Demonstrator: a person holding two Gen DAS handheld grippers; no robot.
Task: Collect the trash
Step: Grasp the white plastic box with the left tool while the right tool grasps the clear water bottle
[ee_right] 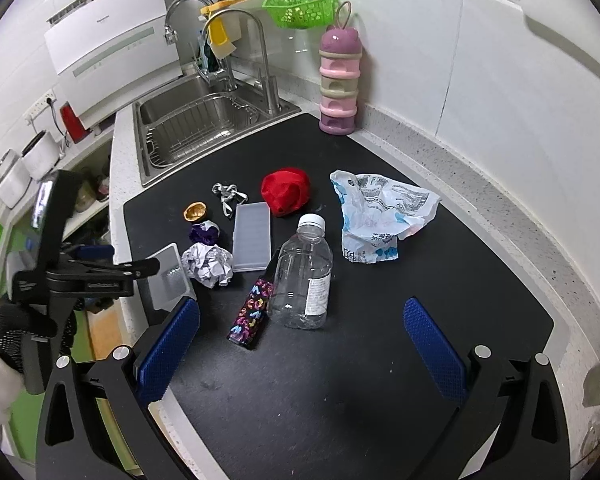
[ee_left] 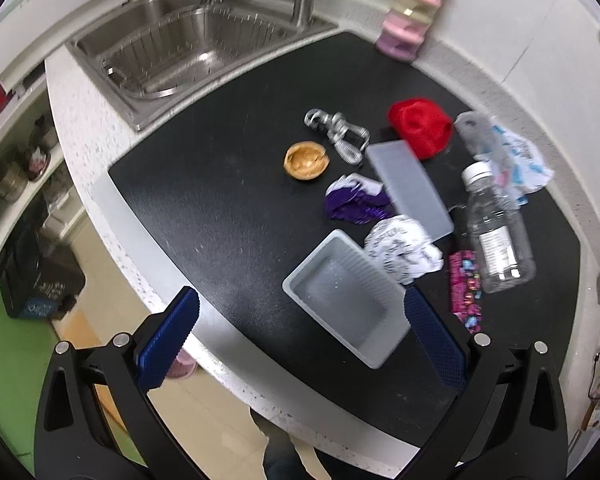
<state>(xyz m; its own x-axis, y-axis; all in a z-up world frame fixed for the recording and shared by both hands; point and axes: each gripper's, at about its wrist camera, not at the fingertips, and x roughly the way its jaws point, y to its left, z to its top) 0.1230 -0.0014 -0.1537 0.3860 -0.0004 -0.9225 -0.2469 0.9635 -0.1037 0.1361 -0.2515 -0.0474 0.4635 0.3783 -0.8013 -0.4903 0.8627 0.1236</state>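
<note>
Evidently nothing collected yet: bottle (ee_right: 302,276), crumpled paper (ee_right: 208,264) and wrappers litter the mat (ee_right: 340,380); both grippers (ee_left: 300,332) (ee_right: 302,344) wide, empty.

Open left claw (ee_left: 298,334) hovers over grey tray (ee_left: 344,302) on black mat (ee_left: 220,200).

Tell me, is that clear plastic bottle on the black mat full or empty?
Empty, it seems. The bottle stands upright with its white cap on, and you can see straight through it; no liquid line shows.
</note>
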